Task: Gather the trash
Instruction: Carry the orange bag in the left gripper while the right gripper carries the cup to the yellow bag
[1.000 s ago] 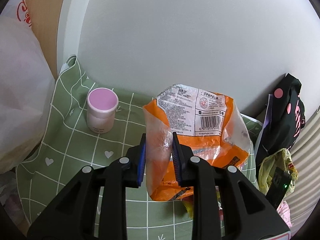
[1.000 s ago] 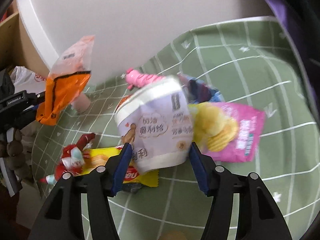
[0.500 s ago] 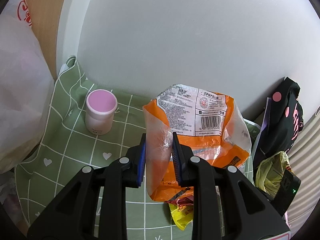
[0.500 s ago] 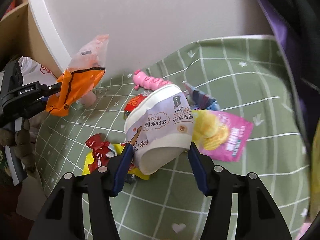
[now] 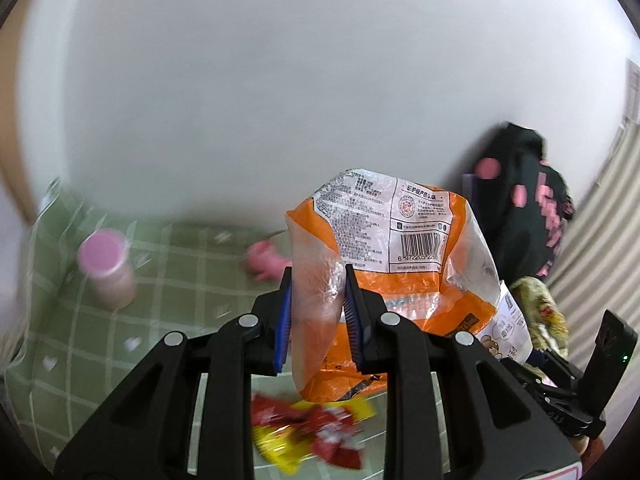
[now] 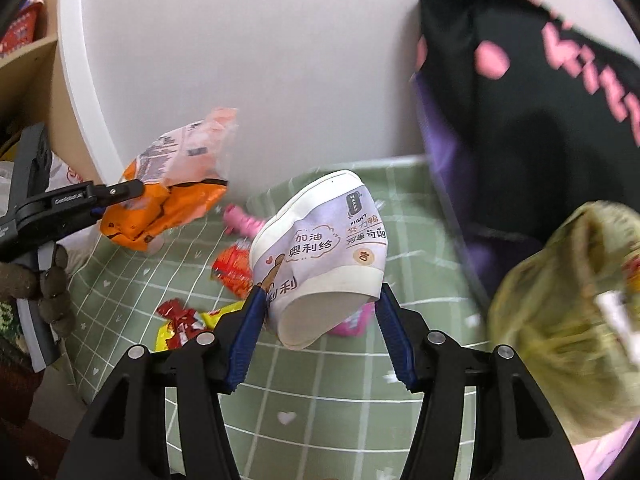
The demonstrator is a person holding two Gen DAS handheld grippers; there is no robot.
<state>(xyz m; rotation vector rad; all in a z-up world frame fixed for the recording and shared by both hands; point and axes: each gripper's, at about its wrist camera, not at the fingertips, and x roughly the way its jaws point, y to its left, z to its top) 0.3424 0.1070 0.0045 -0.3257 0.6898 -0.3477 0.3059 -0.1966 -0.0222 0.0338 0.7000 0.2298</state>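
1. Left wrist view: the left gripper (image 5: 318, 300) is clamped on the clear edge of an orange snack bag (image 5: 400, 264), which hangs upright between the blue pads and clear of the surface.
2. Directly below the bag, a red-and-yellow wrapper (image 5: 316, 432) lies flat on the green checked cloth (image 5: 80, 340) covering the tabletop.
3. Left of the gripper the cloth is open. A pink-lidded jar (image 5: 106, 268) stands upright near the far left edge, and a pink toy (image 5: 266, 262) lies near the white wall (image 5: 280, 80).
4. The wall closes off the far side. A black bag with pink print (image 5: 532, 208) leans in the right corner and limits room there.
5. Right wrist view: the right gripper (image 6: 320, 320) grips a white paper cup (image 6: 324, 248) printed with Chinese text. The cup is tilted, base toward the camera, with both pads pressed on its lower sides, lifted off the cloth.
6. Under and beyond the cup lie a pink packet (image 6: 352, 320), a red wrapper (image 6: 234, 270) and the red-and-yellow wrapper, all on the cloth.
7. Near right, a yellow-green bag (image 6: 568, 320) crowds the frame, with the black bag above it.
8. Far left, the left gripper holds the orange bag next to a white vertical panel edge (image 6: 80, 92).
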